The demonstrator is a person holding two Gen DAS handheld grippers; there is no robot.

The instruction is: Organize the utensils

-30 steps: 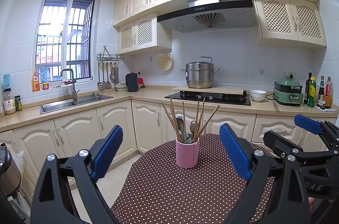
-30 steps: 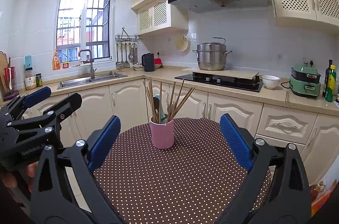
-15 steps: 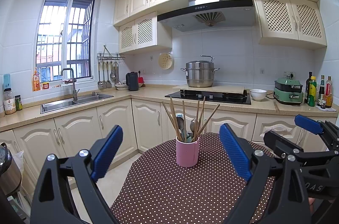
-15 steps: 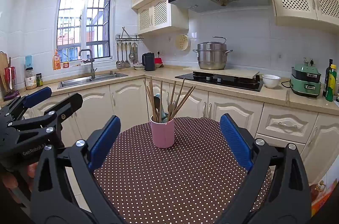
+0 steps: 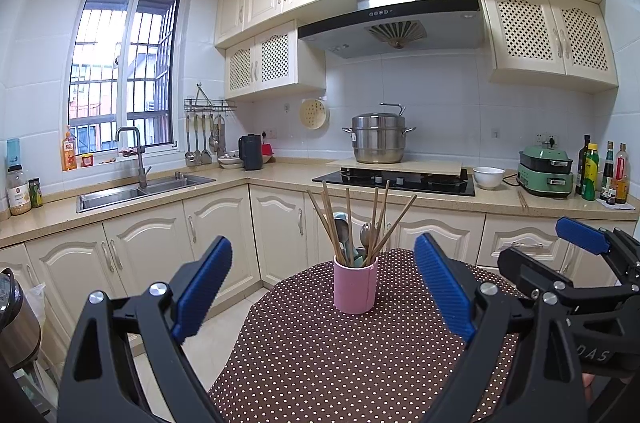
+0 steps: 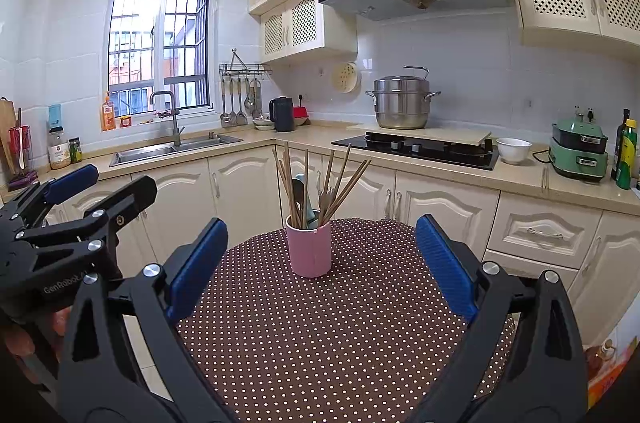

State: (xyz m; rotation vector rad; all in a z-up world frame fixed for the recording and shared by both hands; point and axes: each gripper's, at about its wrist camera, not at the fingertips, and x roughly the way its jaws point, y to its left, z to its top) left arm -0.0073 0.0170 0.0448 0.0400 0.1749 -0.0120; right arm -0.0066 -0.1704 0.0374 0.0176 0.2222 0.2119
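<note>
A pink cup [image 5: 355, 285] stands upright on the far part of a table with a brown polka-dot cloth [image 5: 340, 363]. It holds several brown chopsticks [image 5: 332, 219] and spoons [image 5: 343, 229]. It also shows in the right wrist view [image 6: 310, 247]. My left gripper [image 5: 322, 289] is open and empty, held back from the cup. My right gripper [image 6: 320, 265] is open and empty, also short of the cup. Each gripper shows at the edge of the other's view: the right gripper [image 5: 572, 263], the left gripper [image 6: 84, 199].
Beyond the table runs an L-shaped counter with a sink [image 5: 136, 191], a black hob [image 5: 396, 181] and a steel pot [image 5: 378, 139]. A white bowl [image 5: 488, 177], a green cooker [image 5: 544, 173] and bottles [image 5: 600, 167] stand at the right. A metal pot [image 5: 16, 319] is low at the left.
Both grippers stay open and nearly still. The views have shifted only slightly; the cup has not moved.
</note>
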